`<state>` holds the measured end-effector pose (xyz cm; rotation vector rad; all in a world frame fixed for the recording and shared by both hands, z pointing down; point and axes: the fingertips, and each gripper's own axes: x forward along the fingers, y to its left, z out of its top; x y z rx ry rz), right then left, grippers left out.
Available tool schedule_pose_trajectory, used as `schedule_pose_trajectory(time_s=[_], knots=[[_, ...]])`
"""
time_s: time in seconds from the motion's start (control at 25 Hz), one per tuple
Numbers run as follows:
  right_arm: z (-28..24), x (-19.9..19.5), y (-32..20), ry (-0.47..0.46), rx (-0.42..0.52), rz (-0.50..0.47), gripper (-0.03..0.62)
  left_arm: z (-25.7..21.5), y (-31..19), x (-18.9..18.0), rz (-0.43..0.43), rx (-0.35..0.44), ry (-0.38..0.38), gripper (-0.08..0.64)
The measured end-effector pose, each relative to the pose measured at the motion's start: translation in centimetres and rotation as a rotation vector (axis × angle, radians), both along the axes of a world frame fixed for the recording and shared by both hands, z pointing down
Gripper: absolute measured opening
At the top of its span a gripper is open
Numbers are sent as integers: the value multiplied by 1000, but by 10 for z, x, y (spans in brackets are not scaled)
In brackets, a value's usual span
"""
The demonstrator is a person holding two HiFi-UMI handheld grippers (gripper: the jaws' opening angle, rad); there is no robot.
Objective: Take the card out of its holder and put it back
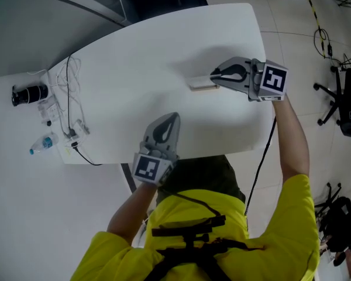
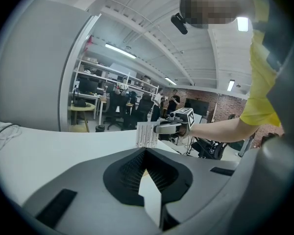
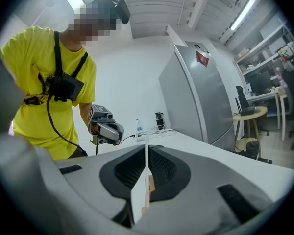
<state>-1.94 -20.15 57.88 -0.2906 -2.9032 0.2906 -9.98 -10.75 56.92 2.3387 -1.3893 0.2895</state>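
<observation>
White tabletop (image 1: 134, 69), curved at its far edge, fills the head view, with an open workshop of desks and chairs behind it in the left tool's view. Near the tabletop's far right edge lies the holder (image 1: 202, 86), a pale strip. Right tool (image 1: 214, 78) reaches in from the right of the holder, tips just at it, clenched on the card (image 2: 147, 134), which stands upright and shows edge-on between the jaws in that tool's own view. Whether the card's lower edge sits in the holder cannot be told. Left tool (image 1: 173, 117) is nearer the person than the holder and apart from it, jaws closed together on nothing. Far left of the holder lie cables (image 1: 67, 98) and a bottle (image 1: 42, 144).
</observation>
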Motion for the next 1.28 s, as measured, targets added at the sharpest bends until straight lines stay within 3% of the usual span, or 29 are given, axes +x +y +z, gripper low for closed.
schedule_pose_trajectory(time_s=[0.2,0.48,0.52,0.56,0.8,1.0,1.28], knots=[[20,-1,4,13,13,0,23,4,-2,3,-3,-6,-6,-3],[48,6,2,-16,-23,97,26,23,-2,4,-15,-31,-6,-3],[49,6,-1,-13,-24,124,62,24,-2,4,-17,-34,-4,-3],[48,7,-4,-13,-24,151,97,24,-3,3,-21,-36,-1,-3],[-5,30,-14,-43,-15,289,98,-19,-18,9,-15,25,19,-3],[-82,51,6,-110,-28,459,98,-72,-20,5,11,104,36,-3],[-165,64,68,-64,32,835,61,-139,4,-16,42,178,63,-3]])
